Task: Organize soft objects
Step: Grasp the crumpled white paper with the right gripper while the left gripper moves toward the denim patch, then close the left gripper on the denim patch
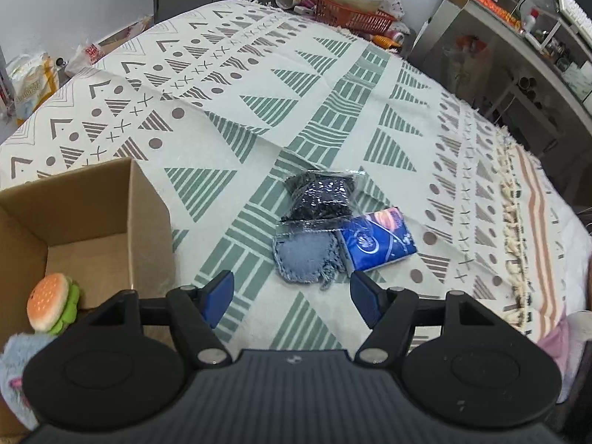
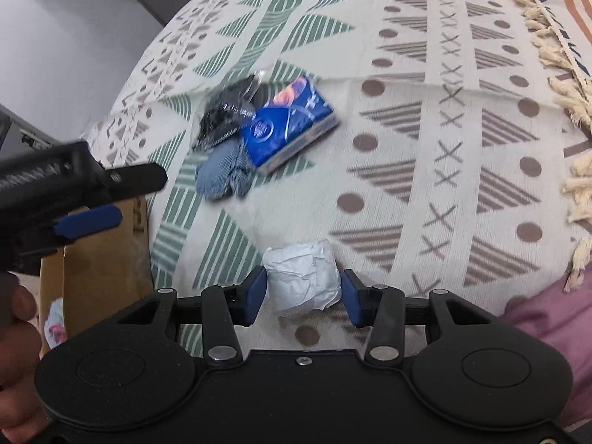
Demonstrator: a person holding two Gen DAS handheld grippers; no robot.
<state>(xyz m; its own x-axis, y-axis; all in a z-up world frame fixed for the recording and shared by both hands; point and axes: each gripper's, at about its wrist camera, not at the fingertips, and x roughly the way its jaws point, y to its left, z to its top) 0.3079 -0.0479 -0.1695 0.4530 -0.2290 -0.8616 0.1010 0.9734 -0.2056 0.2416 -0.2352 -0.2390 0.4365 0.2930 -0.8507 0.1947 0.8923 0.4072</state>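
My right tool (image 2: 303, 298) sits spread around the crumpled white paper wad (image 2: 302, 277) on the worktop, so I should squeeze gently mid-wad, while my left tool (image 1: 291, 298) hangs released near the cardboard box (image 1: 88, 218).

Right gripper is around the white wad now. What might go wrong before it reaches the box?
The crumpled white paper wad sits between the right gripper's open fingers, not yet pinched; it may squash or slip. The left gripper hangs over the brown cardboard box, crowding the drop path.
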